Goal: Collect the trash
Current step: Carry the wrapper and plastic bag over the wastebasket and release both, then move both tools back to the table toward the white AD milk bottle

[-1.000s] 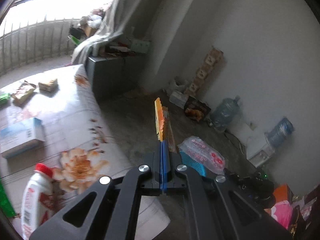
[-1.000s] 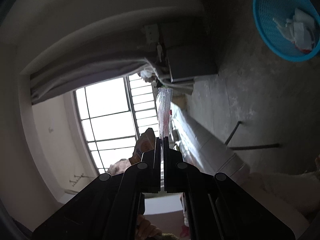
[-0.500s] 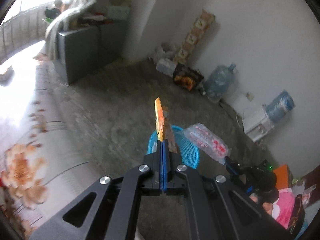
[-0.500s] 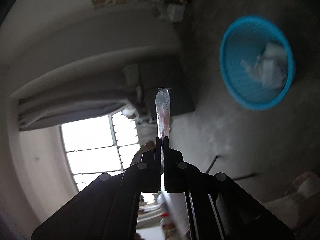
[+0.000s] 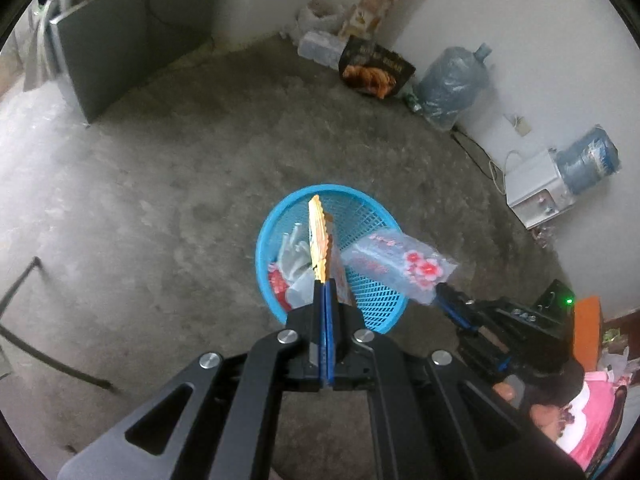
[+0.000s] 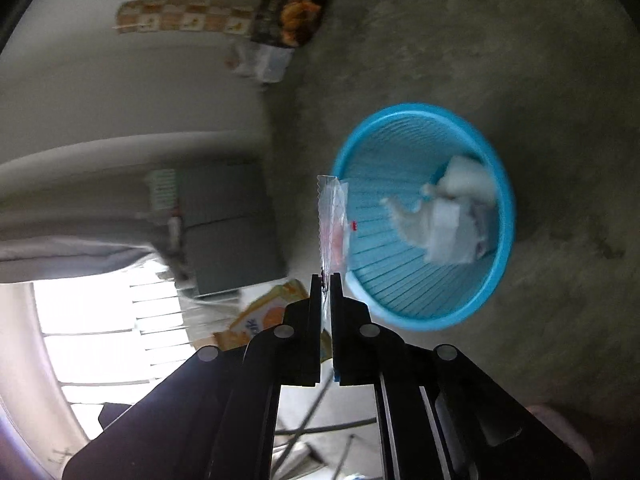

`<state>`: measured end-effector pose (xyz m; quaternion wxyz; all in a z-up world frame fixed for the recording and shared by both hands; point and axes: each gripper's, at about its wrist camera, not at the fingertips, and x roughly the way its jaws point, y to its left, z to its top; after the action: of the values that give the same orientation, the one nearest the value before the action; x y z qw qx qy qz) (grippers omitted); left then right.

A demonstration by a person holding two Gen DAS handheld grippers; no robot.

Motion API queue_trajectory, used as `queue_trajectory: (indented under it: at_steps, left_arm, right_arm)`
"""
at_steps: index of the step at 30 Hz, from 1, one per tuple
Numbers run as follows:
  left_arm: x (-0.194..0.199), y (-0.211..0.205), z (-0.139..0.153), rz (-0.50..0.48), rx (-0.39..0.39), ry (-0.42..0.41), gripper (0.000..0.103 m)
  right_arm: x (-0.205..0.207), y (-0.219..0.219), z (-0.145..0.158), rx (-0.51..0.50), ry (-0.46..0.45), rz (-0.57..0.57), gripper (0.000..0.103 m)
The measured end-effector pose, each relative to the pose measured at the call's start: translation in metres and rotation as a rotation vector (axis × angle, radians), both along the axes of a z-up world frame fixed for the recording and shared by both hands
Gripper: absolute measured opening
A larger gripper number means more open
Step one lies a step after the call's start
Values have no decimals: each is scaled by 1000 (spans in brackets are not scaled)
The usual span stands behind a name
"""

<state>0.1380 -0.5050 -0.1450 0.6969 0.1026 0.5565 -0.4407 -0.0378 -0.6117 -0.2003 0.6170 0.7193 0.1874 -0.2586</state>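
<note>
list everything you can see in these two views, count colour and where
basket: 1, blue mesh, on the concrete floor below both grippers
trash in basket: several pieces, white and some red, inside it
orange wrapper: 1, orange-yellow, held above the basket
clear wrapper: 1, clear with red flowers, held over the basket's rim
water jugs: 2, blue-tinted, by the wall, one on a white dispenser
dark bag: 1, black with an orange picture, against the wall
cabinet: 1, grey, far left
left gripper: 1, black, shut on the orange wrapper
right gripper: 1, black, shut on the clear wrapper
</note>
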Motion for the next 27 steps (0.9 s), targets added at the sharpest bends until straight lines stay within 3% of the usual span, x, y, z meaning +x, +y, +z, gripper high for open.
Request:
queue_trajectory:
  at_steps: [1,3,4,7,13,19,27]
  left_arm:
    - [-1,-5,-7,-4,11,6,6]
    - [-1,-15,-21,-12,40,13,25]
    - [-1,-17,-27,-10,48,16,35]
    - [0,-12,-31,-2,52,31,39]
    - [4,-3,-15,23,30,9,47]
    - [-1,9,25,43,-11,-24,57]
    - [-18,62,90,35,-71,-50,71]
  right_arm:
    - [3,-10,-10,-6,38,15,12]
    - [7,-16,-26,12,133,45,44]
    - [6,-19,-33,21,173,50,45]
    - [1,-16,-45,27,261,77,45]
    - [-13,-6,-41,-10,260,75,49]
    - [-27,4,-12,-58,236,64,51]
    - [-39,50,55,-196,230,164,66]
